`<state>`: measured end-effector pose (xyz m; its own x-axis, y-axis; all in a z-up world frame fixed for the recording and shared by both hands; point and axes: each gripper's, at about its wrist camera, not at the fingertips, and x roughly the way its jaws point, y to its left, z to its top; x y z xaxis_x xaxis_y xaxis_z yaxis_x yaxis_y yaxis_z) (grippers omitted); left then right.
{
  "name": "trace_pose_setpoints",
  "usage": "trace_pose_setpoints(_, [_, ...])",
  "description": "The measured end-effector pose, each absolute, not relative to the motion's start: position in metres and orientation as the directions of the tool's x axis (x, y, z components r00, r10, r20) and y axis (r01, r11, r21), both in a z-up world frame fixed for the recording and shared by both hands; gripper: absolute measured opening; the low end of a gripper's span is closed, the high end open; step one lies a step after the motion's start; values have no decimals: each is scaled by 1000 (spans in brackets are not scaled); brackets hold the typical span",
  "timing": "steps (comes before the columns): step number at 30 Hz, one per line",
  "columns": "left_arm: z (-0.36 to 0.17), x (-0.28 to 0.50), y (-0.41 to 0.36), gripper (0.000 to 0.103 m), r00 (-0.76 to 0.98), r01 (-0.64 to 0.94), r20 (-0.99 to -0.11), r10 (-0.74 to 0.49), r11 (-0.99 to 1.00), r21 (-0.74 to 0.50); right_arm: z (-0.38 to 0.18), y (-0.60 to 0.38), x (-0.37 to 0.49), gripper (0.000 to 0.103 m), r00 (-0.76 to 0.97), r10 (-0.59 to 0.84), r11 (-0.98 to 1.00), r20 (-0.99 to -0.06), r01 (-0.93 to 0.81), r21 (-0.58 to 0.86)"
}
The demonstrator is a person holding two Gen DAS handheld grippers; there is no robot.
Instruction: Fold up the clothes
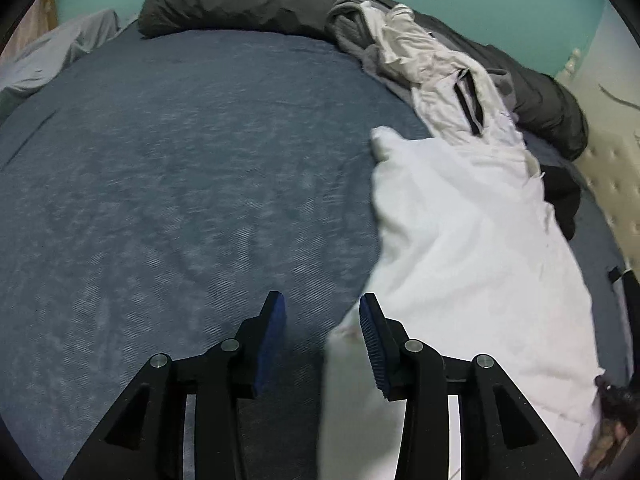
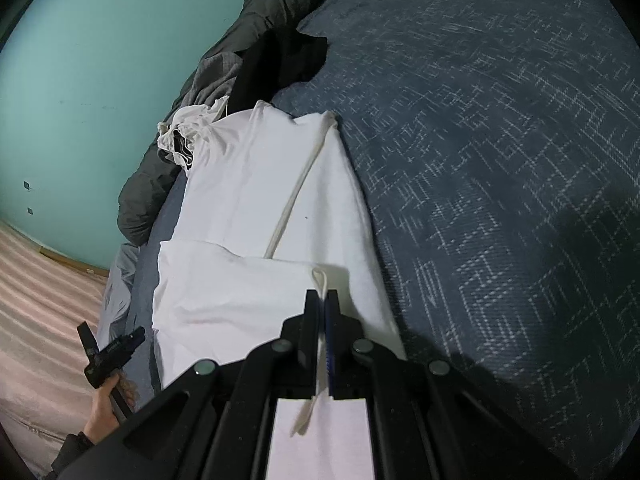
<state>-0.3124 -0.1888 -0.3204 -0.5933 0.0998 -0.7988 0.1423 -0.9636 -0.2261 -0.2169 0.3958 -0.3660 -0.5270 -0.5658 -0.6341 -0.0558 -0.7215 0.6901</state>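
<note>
Teal walls (image 2: 80,60) are seen behind a bed covered by a blue-grey textured bedspread (image 1: 180,200). A dark grey duvet (image 1: 224,0) is bunched along the far edge of the bed, with a heap of grey and off-white clothes (image 1: 400,48) lying against it. A white garment (image 2: 260,200) is spread flat on the right side of the bedspread in the left wrist view, its near part folded over; a cream drawstring (image 2: 296,196) runs along it.

The right gripper (image 2: 323,300) is pressed together on the looped end of this drawstring at the garment's near edge, the cord being pinched between the pads. The left gripper (image 1: 322,316) is held over the bedspread at the garment's left edge, its blue-padded fingers (image 1: 276,320) spread apart; a blurred flap of white cloth is seen between them, untouched by the pads. A hand (image 2: 106,404) gripping a black handle is visible at the lower left of the right wrist view, above pink striped flooring (image 2: 40,300).
</note>
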Motion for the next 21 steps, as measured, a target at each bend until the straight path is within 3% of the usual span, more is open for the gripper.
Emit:
trace_pose_setpoints(7, [-338,-330,-181,41,-543,121,-830,127,-966,-226,-370,395,-218,2,-517,-577,-714,-632,-57,698])
trace_pose_setpoints(8, [-340,-330,-182,36,-537,120,-832,135,-965,-234,-370,395,-218,2,-516,-578,-714,-632,-56,698])
trace_pose_setpoints(9, [-342,-330,-182,15,-531,117,-836,141,-965,-237,-370,394,-219,2,-515,-579,-714,-632,-54,698])
trace_pose_setpoints(10, [-344,-329,-181,2,-524,108,-840,143,-967,-232,-369,393,-219,2,-514,-580,-714,-631,-52,699])
trace_pose_setpoints(21, [-342,-316,-197,0,-537,174,-834,125,-951,-255,-371,394,-219,2,-512,-577,-715,-636,-59,697])
